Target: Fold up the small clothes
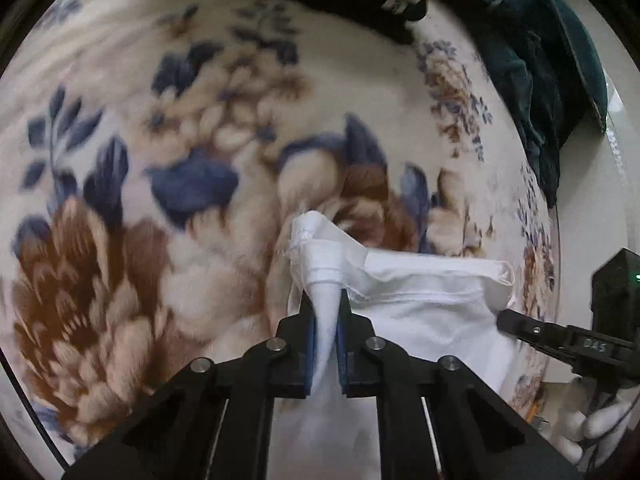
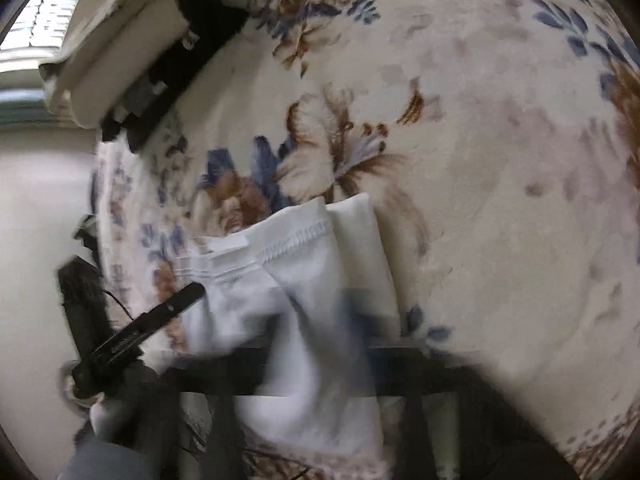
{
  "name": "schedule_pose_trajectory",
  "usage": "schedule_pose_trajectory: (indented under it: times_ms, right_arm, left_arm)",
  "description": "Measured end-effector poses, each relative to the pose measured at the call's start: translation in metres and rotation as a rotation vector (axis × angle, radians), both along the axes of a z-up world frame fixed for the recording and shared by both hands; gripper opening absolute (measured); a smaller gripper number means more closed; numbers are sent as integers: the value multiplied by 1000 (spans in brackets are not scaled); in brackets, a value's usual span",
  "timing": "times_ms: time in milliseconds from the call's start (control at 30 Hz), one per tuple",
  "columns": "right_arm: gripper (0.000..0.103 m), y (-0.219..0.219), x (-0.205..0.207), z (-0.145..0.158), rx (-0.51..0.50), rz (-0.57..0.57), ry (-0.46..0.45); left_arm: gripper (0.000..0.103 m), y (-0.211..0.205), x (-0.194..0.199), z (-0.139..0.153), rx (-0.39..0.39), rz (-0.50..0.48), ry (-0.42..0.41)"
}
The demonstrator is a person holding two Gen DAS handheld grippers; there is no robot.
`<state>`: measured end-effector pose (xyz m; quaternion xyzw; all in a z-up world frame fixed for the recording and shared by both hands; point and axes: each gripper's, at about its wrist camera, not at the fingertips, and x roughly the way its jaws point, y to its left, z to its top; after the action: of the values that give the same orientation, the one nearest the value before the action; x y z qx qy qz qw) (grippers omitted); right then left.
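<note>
A: You work over a cream plush blanket printed with blue and brown flowers point(image 1: 168, 184); a dark teal crumpled cloth point(image 1: 540, 80) lies at its far right edge, and a black strap-like item point(image 2: 188, 52) sits near the far edge.

B: And the small white cotton garment point(image 1: 424, 312)?

A: It lies bunched on the blanket just ahead of you, one stitched hem point(image 2: 296, 240) showing. Your left gripper point(image 1: 325, 312) has its fingers pressed together on a twisted fold of that garment.

B: And your right gripper point(image 2: 316, 360)?

A: In its own view it is badly blurred (white cloth drapes over it), so I cannot tell how far apart its fingers stand.
</note>
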<state>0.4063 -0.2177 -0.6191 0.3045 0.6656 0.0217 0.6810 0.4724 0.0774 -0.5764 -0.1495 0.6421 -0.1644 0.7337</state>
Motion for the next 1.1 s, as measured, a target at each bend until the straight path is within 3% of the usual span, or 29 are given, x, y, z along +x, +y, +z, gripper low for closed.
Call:
schedule_pose_trajectory:
  times_ms: [133, 233, 333, 433, 533, 567, 600, 667, 733, 867, 933, 1000, 1100]
  right_arm:
    - [2, -12, 0, 19, -49, -79, -30]
    - [2, -12, 9, 25, -96, -74, -41]
    - [2, -10, 24, 15, -128, -70, -21]
    - [2, -11, 35, -7, -153, -59, 70]
    - [5, -23, 18, -4, -24, -114, 107]
    - [10, -26, 9, 3, -4, -117, 98]
    - [25, -27, -3, 10, 6, -109, 93]
    - [47, -26, -30, 17, 28, -75, 113]
    - [52, -20, -57, 10, 50, -23, 163]
    - [53, -6, -93, -24, 166, 7, 250]
    - [48, 4, -99, -33, 174, 17, 237]
    - [5, 15, -99, -36, 133, 40, 240]
    - [3, 14, -99, -28, 94, -10, 209]
  left_arm:
    - [5, 0, 8, 10, -31, -7, -20]
    - [5, 5, 23, -4, -12, 4, 8]
    - [7, 10, 39, -27, -28, 21, 88]
    - [13, 22, 44, -28, -100, 49, 160]
    - [30, 39, 30, -7, -117, 52, 127]
    - [30, 47, 19, 0, -118, 54, 122]
    - [30, 51, 11, 2, -112, 54, 121]
    - [30, 59, -10, 5, -94, 39, 129]
    - [30, 62, -31, 4, -74, 21, 143]
    - [30, 62, -69, -9, -71, 5, 209]
    - [30, 60, -82, -15, -78, 10, 230]
    - [30, 58, -88, -18, -53, 21, 233]
    - [30, 61, -90, -19, -65, 52, 247]
